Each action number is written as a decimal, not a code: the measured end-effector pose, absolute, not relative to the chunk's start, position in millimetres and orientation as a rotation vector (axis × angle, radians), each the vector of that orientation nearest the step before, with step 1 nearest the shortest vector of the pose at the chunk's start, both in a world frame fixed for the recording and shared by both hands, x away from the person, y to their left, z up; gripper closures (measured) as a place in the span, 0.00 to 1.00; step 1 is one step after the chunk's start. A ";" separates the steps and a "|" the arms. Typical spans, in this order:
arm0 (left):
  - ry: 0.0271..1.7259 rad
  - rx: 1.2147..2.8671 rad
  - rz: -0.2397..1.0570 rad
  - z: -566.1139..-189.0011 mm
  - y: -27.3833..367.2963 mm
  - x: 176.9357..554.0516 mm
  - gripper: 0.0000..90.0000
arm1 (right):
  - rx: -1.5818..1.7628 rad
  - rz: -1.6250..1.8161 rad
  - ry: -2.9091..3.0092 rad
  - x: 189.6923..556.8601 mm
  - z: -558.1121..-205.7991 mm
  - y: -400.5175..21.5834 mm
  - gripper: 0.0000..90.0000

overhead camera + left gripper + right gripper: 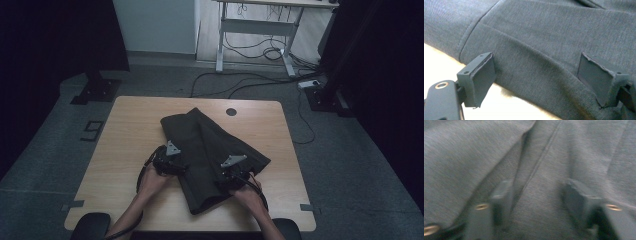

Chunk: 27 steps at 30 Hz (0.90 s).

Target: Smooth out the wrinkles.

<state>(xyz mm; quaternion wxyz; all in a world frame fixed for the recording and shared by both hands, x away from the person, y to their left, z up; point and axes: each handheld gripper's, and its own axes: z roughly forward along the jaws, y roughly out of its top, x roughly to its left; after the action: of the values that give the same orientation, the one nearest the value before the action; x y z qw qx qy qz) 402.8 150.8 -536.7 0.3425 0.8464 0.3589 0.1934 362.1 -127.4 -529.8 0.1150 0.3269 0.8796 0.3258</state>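
Trousers [210, 155] lie folded across the table [125, 145], so I bring both tools to their near edges: left gripper [536, 75] gaping over the hem, right gripper [536, 197] apart, fabric between, unpinched.

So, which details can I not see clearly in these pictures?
- High view: jaws of the left gripper and right gripper, hidden by their bodies and the dim light.
- Right gripper view: motion blur; whether the pads press the dark garment is unclear.
- Left gripper view: the garment's outline, cut by the edges.
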 end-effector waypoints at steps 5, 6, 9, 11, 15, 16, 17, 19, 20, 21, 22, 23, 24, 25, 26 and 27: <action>0.946 2.188 0.486 -538.5 154.2 403.3 0.16 | 1.025 0.958 2.552 361.2 -517.1 -140.1 0.95; 0.950 2.185 0.485 -538.4 154.5 403.3 0.16 | 1.037 0.971 2.536 361.4 -512.2 -144.5 0.95; 0.951 2.183 0.493 -536.9 153.9 402.4 0.16 | 1.067 1.020 2.471 366.7 -494.9 -162.2 0.95; 0.948 2.185 0.501 -534.8 153.0 400.8 0.16 | 1.100 1.039 2.426 373.1 -484.3 -176.5 0.95; 0.932 2.189 0.512 -529.1 151.8 395.7 0.16 | 1.176 1.037 2.347 389.5 -471.9 -205.8 0.95; 0.929 2.188 0.514 -527.4 151.9 394.1 0.16 | 1.201 1.030 2.330 394.1 -471.5 -213.0 0.95; 0.928 2.183 0.517 -525.5 152.4 392.0 0.16 | 1.226 1.024 2.315 398.6 -472.1 -220.0 0.95; 0.928 2.176 0.515 -523.1 153.3 389.1 0.16 | 1.279 1.013 2.297 407.3 -476.0 -232.1 0.95; 0.928 2.174 0.513 -521.9 153.8 387.3 0.16 | 1.301 1.004 2.294 411.4 -479.3 -236.8 0.95; 0.930 2.169 0.511 -521.0 154.3 385.4 0.16 | 1.319 0.996 2.294 415.6 -483.6 -241.1 0.93; 0.931 2.165 0.507 -520.3 154.7 383.4 0.16 | 1.343 0.990 2.293 419.5 -488.7 -244.7 0.87; 0.933 2.163 0.497 -519.7 155.1 381.1 0.16 | 1.360 0.967 2.290 423.0 -493.9 -247.6 0.75; 0.934 2.159 0.490 -519.5 155.2 378.6 0.16 | 1.360 0.929 2.275 425.4 -498.2 -249.9 0.64; 0.936 2.157 0.483 -519.5 155.3 376.2 0.15 | 1.368 0.919 2.260 426.8 -501.0 -252.2 0.58; 0.941 2.155 0.469 -519.9 155.1 373.7 0.14 | 1.378 0.943 2.250 427.8 -502.6 -254.8 0.51; 0.947 2.150 0.451 -520.9 154.2 371.5 0.13 | 1.387 0.960 2.233 428.5 -503.2 -256.9 0.44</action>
<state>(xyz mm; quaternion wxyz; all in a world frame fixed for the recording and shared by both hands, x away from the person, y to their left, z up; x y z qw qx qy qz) 371.5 154.2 -520.9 0.3662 0.8364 0.3683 0.1753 428.5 -256.9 -503.2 0.1705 0.4884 0.7862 0.3381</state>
